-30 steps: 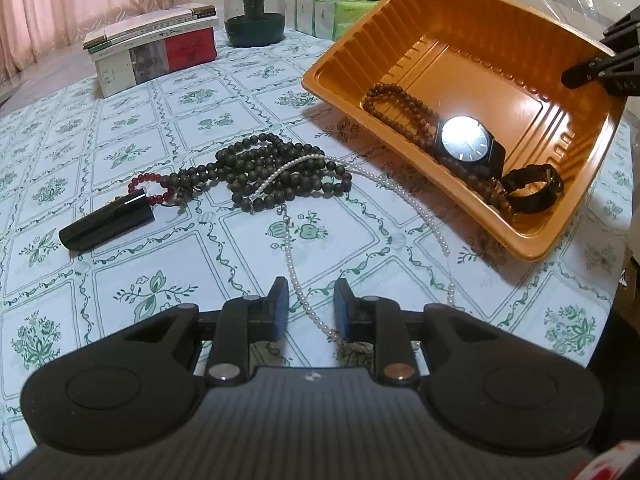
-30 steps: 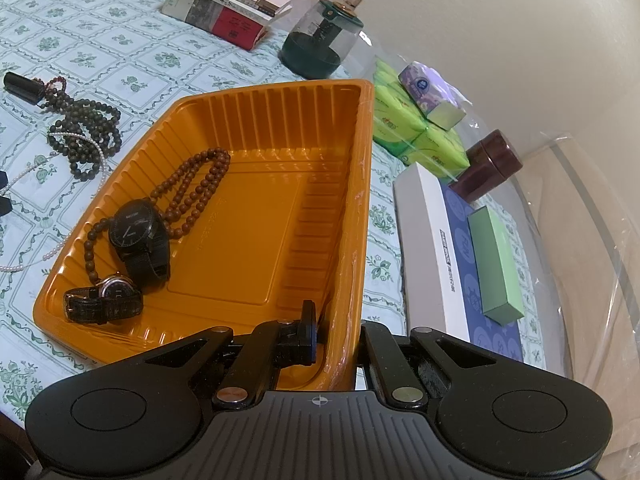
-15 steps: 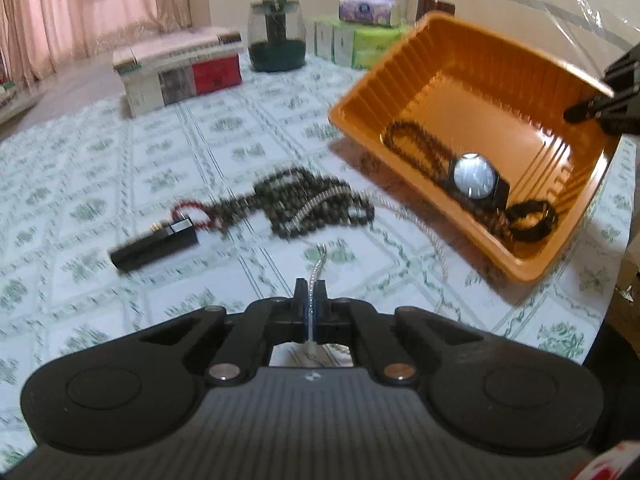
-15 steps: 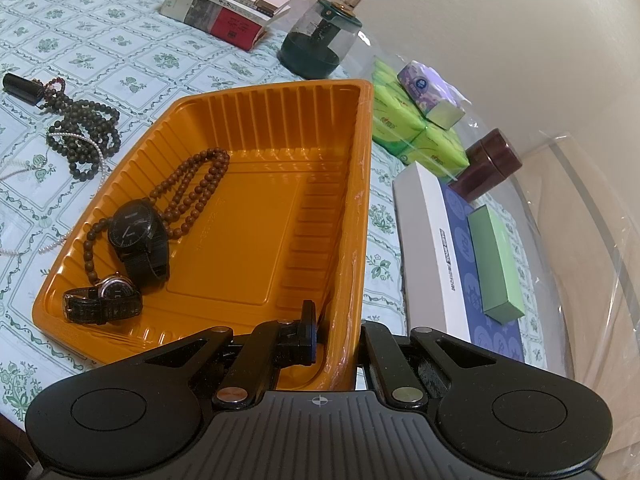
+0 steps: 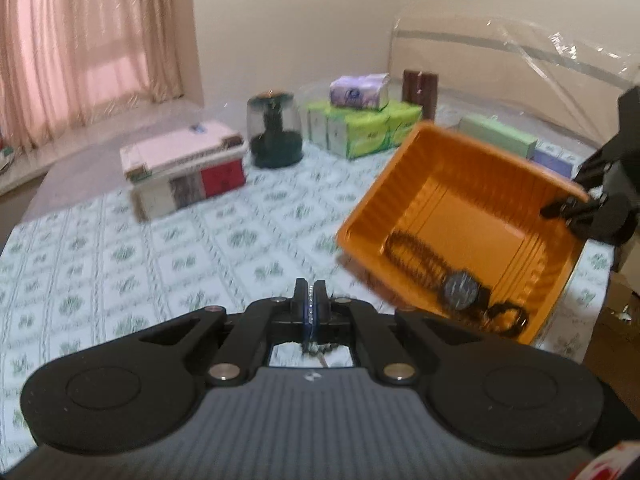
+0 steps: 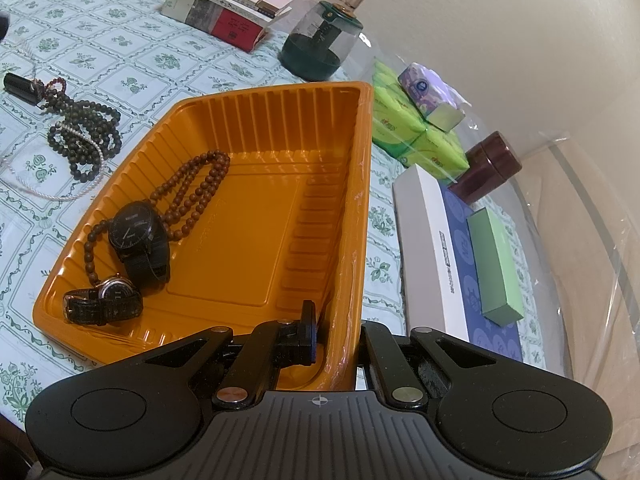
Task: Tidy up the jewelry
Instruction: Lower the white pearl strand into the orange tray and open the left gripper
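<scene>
The left gripper [image 5: 311, 297] has its jaws closed on the pearl necklace [image 5: 311, 304] above the counter [image 5: 120, 248], the right gripper [image 6: 332, 330] pinches the rim of the tilted orange tray [image 6: 260, 128] holding watches, pink curtains [image 5: 80, 40] behind.

One orange tray [image 6: 280, 128] sat on the tabletop [image 6: 120, 44]. Inside it lay two watches, a black-faced one [image 6: 134, 230] and a smaller one with a dark strap [image 6: 108, 300], plus one string of brown beads [image 6: 192, 192]. Left of the tray were one string of dark beads [image 6: 86, 132], one pearl strand [image 6: 44, 192], one small red bead string [image 6: 56, 85] and one black tube [image 6: 18, 85]. Farther off were one stack of books [image 6: 228, 12], one glass-domed jar [image 6: 318, 46], one brown canister [image 6: 490, 166], one long white box [image 6: 434, 252] and one green box [image 6: 494, 264]. Two claws were in view, left [image 5: 311, 300] and right [image 6: 334, 330].
</scene>
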Demonstrator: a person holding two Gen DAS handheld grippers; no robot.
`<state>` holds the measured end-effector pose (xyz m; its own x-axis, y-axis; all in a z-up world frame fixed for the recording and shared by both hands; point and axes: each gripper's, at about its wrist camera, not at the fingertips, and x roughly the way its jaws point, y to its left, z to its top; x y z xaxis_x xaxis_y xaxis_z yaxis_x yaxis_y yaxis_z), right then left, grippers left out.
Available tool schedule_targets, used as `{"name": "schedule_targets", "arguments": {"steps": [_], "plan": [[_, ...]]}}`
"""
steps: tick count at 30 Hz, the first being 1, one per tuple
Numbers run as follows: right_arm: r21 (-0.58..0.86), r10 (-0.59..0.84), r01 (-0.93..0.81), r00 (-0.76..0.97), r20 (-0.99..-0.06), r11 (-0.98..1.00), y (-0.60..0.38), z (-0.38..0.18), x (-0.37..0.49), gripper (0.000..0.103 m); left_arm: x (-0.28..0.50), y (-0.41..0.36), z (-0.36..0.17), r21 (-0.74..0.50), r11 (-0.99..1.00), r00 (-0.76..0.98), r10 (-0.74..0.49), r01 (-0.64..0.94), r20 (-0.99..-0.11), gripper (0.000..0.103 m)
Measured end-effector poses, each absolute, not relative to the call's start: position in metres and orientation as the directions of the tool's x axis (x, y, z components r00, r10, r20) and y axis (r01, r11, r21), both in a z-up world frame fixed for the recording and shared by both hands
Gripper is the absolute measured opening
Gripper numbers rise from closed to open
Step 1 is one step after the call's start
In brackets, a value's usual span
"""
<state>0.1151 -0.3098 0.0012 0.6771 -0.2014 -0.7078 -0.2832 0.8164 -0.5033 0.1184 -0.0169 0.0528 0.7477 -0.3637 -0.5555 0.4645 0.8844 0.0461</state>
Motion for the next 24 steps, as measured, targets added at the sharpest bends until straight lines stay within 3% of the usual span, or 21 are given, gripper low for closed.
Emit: {"name": "schedule_targets", "arguments": {"steps": [17, 24], "plan": [[-0.506, -0.203, -0.284, 0.677, -0.707, 0.814, -0.307, 0.002, 0.116, 0.004, 0.159, -0.076, 0.138, 0.098, 0.797, 0.753, -0.511, 0.595, -0.414, 0.001], [-0.501, -0.202, -0.283, 0.674, -0.71, 0.818, -0.307, 0.001, 0.117, 0.004, 0.183, -0.109, 0.142, 0.033, 0.772, 0.715, -0.571, 0.635, -0.404, 0.001]]}}
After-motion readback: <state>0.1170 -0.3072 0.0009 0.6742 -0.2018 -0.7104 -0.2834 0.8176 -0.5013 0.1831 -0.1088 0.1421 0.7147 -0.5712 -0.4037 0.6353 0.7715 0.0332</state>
